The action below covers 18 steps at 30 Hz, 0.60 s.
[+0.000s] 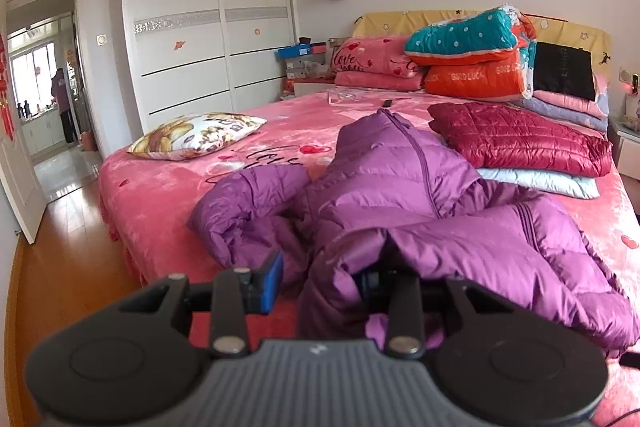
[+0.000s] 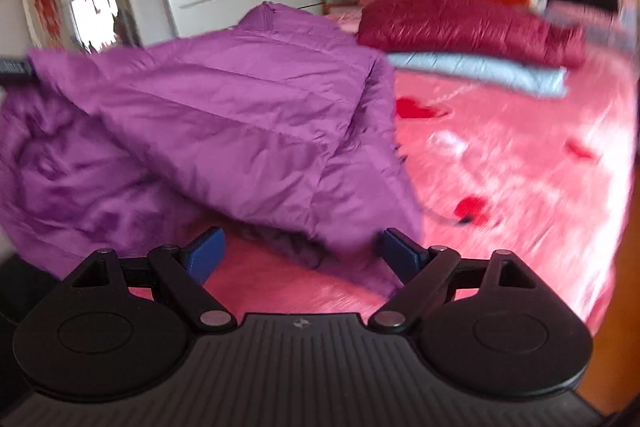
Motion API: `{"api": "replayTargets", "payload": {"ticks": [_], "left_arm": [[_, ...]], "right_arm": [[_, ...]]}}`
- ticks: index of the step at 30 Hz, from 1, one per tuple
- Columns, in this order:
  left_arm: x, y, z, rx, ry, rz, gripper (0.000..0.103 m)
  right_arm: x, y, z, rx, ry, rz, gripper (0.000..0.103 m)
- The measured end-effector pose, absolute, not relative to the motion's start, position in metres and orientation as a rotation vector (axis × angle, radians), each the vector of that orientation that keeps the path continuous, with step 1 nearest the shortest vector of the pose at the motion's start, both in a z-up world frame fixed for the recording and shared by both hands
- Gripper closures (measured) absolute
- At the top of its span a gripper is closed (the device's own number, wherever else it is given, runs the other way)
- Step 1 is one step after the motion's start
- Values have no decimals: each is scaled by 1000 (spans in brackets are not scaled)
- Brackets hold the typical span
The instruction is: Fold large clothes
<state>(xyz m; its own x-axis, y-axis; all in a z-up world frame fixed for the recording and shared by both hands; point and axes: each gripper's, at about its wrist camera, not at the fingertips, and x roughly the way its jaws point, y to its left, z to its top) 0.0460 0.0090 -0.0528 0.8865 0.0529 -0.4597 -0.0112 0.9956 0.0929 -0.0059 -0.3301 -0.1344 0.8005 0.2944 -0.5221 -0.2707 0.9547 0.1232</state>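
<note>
A purple down jacket [image 1: 400, 195] lies crumpled on the pink bed [image 1: 160, 195], collar pointing away and one sleeve flopped left. My left gripper [image 1: 320, 279] is at the jacket's near hem, shut on a thick fold of it; the fabric drapes over and hides the right pad, while the left blue pad [image 1: 272, 279] shows. In the blurred right wrist view the same jacket [image 2: 224, 115] fills the left half. My right gripper [image 2: 304, 253] stands open just above the bedspread [image 2: 500, 155], its blue pads either side of the jacket's lower corner without pressing it.
A folded maroon jacket [image 1: 516, 139] rests on a folded light blue one [image 1: 540, 183] at the right. Stacked quilts [image 1: 472, 55] line the headboard. A patterned pillow [image 1: 196, 135] lies at the left. A white wardrobe [image 1: 208, 27] and an open doorway with a person [image 1: 64, 103] stand beyond.
</note>
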Motion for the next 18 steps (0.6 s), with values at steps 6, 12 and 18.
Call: {"api": "replayTargets", "payload": {"ticks": [6, 12, 18], "left_arm": [[47, 9, -60, 87, 496, 22, 65], [41, -14, -77, 176, 538, -36, 43], [40, -37, -104, 298, 607, -64, 33]], "right_arm": [[19, -324, -143, -82, 475, 157, 0], [39, -316, -142, -171, 394, 114, 20], [53, -333, -139, -148, 428, 43, 71]]}}
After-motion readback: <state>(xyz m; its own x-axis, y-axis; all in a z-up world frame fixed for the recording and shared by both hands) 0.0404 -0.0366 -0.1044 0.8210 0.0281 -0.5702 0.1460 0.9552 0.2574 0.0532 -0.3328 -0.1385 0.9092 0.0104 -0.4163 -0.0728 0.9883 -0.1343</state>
